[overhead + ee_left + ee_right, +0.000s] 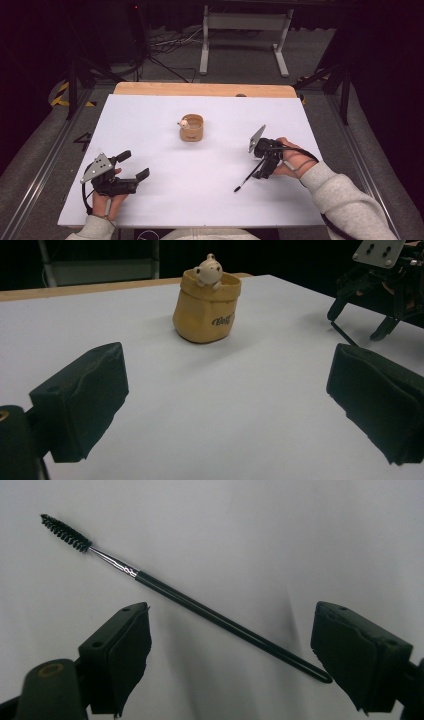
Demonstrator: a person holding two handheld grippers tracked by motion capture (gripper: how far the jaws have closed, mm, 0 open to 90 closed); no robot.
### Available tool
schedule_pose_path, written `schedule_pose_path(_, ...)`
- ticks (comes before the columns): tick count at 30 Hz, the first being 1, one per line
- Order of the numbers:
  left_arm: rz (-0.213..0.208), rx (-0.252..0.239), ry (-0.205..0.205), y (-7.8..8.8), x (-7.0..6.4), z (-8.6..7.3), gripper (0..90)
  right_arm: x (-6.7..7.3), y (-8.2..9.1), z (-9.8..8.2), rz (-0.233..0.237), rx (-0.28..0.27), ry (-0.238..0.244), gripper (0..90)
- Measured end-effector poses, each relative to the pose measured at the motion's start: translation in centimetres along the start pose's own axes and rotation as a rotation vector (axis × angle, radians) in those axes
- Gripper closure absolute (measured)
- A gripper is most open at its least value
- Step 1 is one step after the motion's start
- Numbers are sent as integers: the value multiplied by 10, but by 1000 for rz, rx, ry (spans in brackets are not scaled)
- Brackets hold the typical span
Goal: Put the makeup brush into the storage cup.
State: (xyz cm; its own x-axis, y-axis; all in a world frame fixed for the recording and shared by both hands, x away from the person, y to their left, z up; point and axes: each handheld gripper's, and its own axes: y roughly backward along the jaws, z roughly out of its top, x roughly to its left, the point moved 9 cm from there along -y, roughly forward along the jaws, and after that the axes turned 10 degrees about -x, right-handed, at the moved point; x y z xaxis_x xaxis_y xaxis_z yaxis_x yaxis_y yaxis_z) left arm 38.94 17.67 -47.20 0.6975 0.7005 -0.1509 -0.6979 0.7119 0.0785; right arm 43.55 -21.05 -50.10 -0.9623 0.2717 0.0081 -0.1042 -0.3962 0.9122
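tan pouch (pixel 207 315) holds a small bear figure (pixel 209 271), upright on table (pixel 200 410).

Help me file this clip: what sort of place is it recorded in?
Likely a lab or recording studio, not a home: a bare white table framed by metal rails, dark curtains around it, and cables and stands on a grey carpeted floor.

Brush (pixel 248 176) handle's upper end — hidden behind the right tool (pixel 264 167).
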Motion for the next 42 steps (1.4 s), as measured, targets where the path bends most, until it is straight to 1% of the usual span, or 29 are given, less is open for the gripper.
schedule_pose_path(2, 2, -4, 0, 0, 0, 0, 37, 0, -1, 0, -2, 3, 0, 170)
schedule_pose_path(9, -1, 0, 1, 0, 0, 0, 37, 1, -4, -1, 5, 23, 23, 186)
schedule_pose_path(15, 1, 2, -4, 0, 0, 0, 39, 2, -7, -2, 10, 35, 15, 226)
schedule_pose_path(20, 2, 1, -5, -1, 0, 0, 39, 1, -9, -4, 13, 45, 11, 234)
schedule_pose_path(23, 1, 3, -5, 0, 0, 0, 40, 0, -9, -5, 10, 54, 13, 243)
schedule_pose_path(27, 5, 2, -5, -1, -1, -1, 41, 1, -9, -4, 12, 48, 19, 248)
schedule_pose_path(31, 6, 2, -6, -1, -1, -1, 42, 1, -10, -4, 14, 57, 26, 260)
schedule_pose_path(35, 4, 1, -8, -1, 0, 0, 42, 0, -9, -5, 5, 68, 44, 304)
schedule_pose_path(38, 2, 1, -7, -1, 0, 0, 41, 1, -8, -4, 2, 83, 70, 379)
schedule_pose_path(42, 3, 1, -6, -1, 0, 0, 42, 5, -7, -3, 6, 103, 87, 436)
